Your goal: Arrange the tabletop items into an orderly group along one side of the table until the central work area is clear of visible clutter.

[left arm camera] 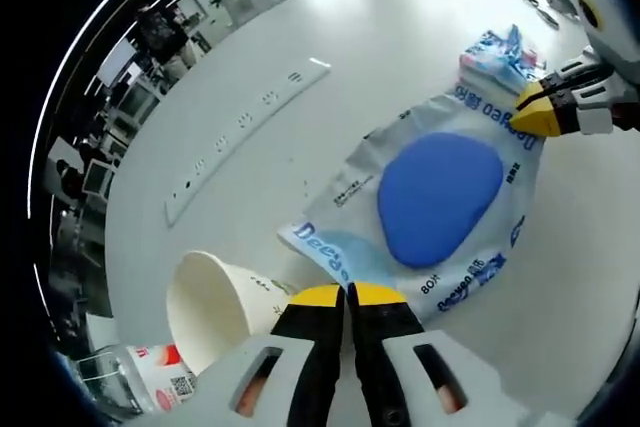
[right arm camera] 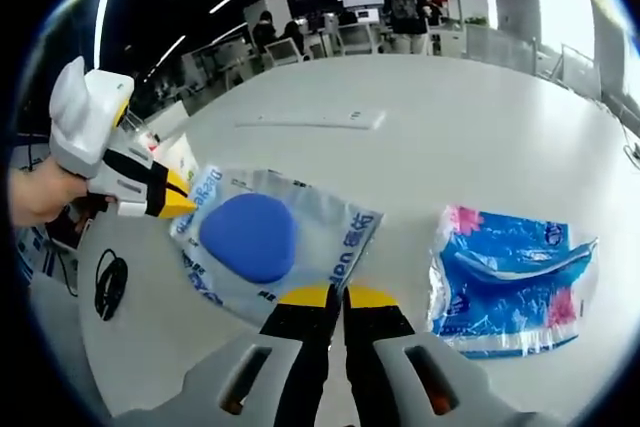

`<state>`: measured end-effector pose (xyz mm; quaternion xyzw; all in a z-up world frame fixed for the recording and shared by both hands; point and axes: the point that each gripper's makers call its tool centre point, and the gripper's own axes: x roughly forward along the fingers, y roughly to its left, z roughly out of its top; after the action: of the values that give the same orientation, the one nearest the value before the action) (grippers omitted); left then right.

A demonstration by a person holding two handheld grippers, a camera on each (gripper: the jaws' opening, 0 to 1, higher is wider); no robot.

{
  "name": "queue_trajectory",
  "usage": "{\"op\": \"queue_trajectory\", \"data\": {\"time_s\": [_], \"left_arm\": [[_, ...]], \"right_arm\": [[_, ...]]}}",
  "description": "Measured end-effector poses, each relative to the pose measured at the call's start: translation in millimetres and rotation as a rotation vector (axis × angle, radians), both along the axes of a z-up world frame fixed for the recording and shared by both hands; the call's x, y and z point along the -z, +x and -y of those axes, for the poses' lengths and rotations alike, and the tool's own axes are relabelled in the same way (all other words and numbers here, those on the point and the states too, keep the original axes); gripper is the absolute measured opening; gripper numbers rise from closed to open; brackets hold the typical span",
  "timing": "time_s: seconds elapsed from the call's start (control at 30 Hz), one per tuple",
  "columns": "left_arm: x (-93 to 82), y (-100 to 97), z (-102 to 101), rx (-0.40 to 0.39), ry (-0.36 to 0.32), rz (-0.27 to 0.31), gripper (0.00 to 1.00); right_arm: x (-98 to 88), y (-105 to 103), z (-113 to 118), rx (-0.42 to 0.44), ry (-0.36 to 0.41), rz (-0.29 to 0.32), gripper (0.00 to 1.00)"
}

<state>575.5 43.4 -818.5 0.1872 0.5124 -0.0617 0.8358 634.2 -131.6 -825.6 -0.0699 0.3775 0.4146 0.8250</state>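
Both claws pinch opposite ends of one clear packet with a blue pad (left arm camera: 440,197): the left claw (left arm camera: 347,294) is clamped shut on its near edge, the right claw (right arm camera: 336,296) on the far one, so the packet's long axis runs straight between them. Beside the packet, one paper cup (left arm camera: 215,307) and one bottle (left arm camera: 135,382) lie on the bench (left arm camera: 380,47) towards the left claw; one tissue pack (right arm camera: 510,282) lies towards the right, one power strip (left arm camera: 245,137) beyond.

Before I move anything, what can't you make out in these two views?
- Left gripper view: the bottle is cut off by the bottom edge; its label is too small to read.
- Left gripper view: the paper cup is partly behind the left gripper.
- Right gripper view: the near edge of the bag is behind the right gripper.
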Motion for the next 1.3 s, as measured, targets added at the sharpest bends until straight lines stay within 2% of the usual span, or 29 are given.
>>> {"op": "queue_trajectory", "data": {"time_s": [0.2, 0.47, 0.63, 0.8, 0.83, 0.97, 1.07, 1.17, 1.3], "left_arm": [[-1.6, 1.8, -0.4, 0.011, 0.014, 0.008, 0.0], [-8.3, 1.3, -2.4, 0.028, 0.04, 0.032, 0.01], [-19.6, 4.0, -1.7, 0.025, 0.025, 0.073, 0.05], [-32.4, 11.1, 6.5, 0.043, 0.0, 0.143, 0.08], [-34.1, 11.1, 7.5, 0.046, 0.001, 0.147, 0.1], [-47.5, 16.1, 18.2, 0.063, -0.044, 0.229, 0.25], [-58.1, 18.6, 30.0, 0.084, -0.106, 0.297, 0.33], [-65.2, 15.2, 32.2, 0.086, -0.106, 0.327, 0.4], [-75.0, 12.5, 38.0, 0.06, -0.156, 0.382, 0.6]], "right_arm": [[-0.2, 0.2, -0.5, -0.004, -0.01, 0.005, 0.02], [-2.7, -6.2, -6.3, -0.059, -0.016, 0.038, 0.14], [-5.6, -7.5, -9.2, -0.074, -0.021, 0.059, 0.23], [-9.1, -9.3, -11.8, -0.081, -0.013, 0.069, 0.32], [-9.6, -9.9, -12.5, -0.091, -0.015, 0.074, 0.34], [-17.3, -11.8, -12.5, -0.112, -0.003, 0.103, 0.39], [-24.9, -13.3, -11.4, -0.113, 0.019, 0.122, 0.41], [-28.5, -14.5, -9.4, -0.112, 0.023, 0.133, 0.44], [-39.6, -15.9, -11.6, -0.128, 0.05, 0.181, 0.53]]}}
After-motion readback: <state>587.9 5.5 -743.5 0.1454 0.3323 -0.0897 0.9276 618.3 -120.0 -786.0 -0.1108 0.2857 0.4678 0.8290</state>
